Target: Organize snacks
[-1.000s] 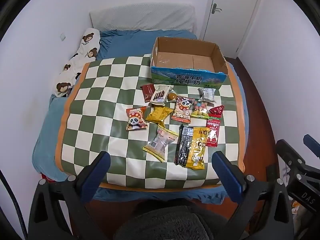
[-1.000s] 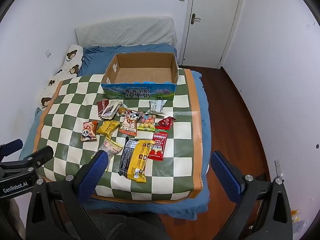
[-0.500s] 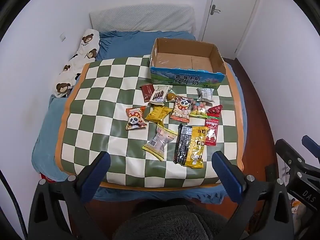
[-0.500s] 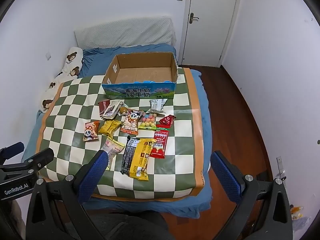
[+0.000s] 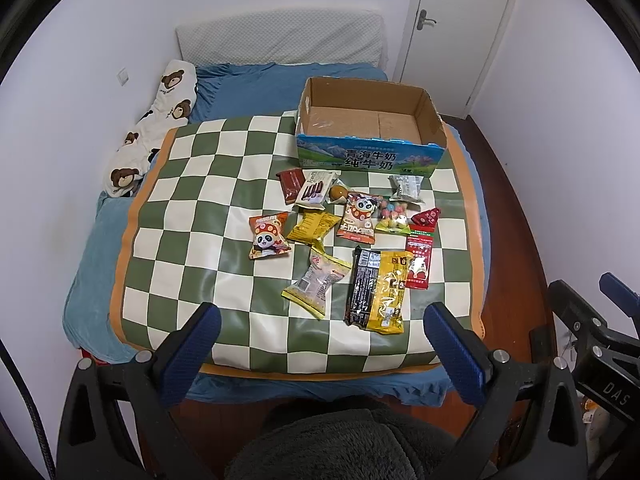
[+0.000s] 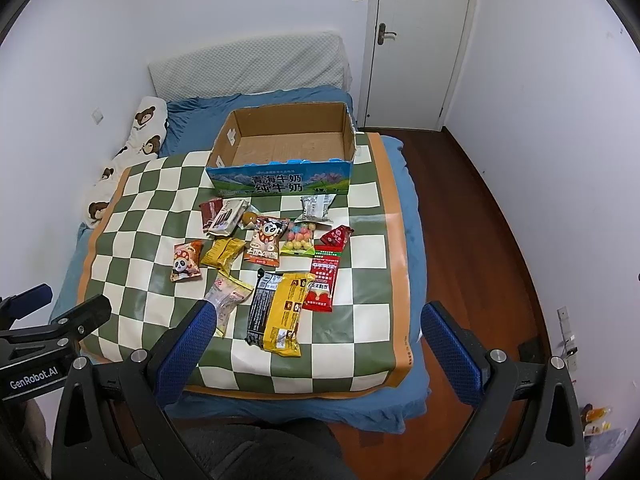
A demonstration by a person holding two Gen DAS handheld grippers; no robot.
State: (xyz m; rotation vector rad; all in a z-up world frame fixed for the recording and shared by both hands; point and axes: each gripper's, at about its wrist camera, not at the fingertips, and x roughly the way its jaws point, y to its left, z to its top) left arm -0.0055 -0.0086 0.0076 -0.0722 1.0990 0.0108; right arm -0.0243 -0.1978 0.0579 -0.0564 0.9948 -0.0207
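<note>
Between the blue pads of the left gripper (image 5: 320, 338) nothing was held; jaws stood wide apart, hanging above the near edge of the checkered mat (image 5: 192, 248). Right gripper (image 6: 318, 340) likewise spread wide and empty, back from the mat's near edge. Snacks lay loose on the mat, none boxed yet: nearest were the black-and-yellow packet (image 5: 378, 290) and clear pastry bag (image 5: 316, 282), red sachet (image 5: 418, 262) touching the yellow one's right side. Farther out sat the panda bag (image 5: 268, 235), yellow pouch (image 5: 311, 227), larger panda pack (image 5: 360, 218), candy-ball bag (image 5: 394, 218), and more just before the cardboard box (image 5: 368, 156), which was open and empty at the mat's far side. Judgement: step was first approach. Best to take the nearest isolated pack, probably the pastry bag, pinching an edge seam rather than the puffed middle, and keep clear of overlapping neighbours.
</note>
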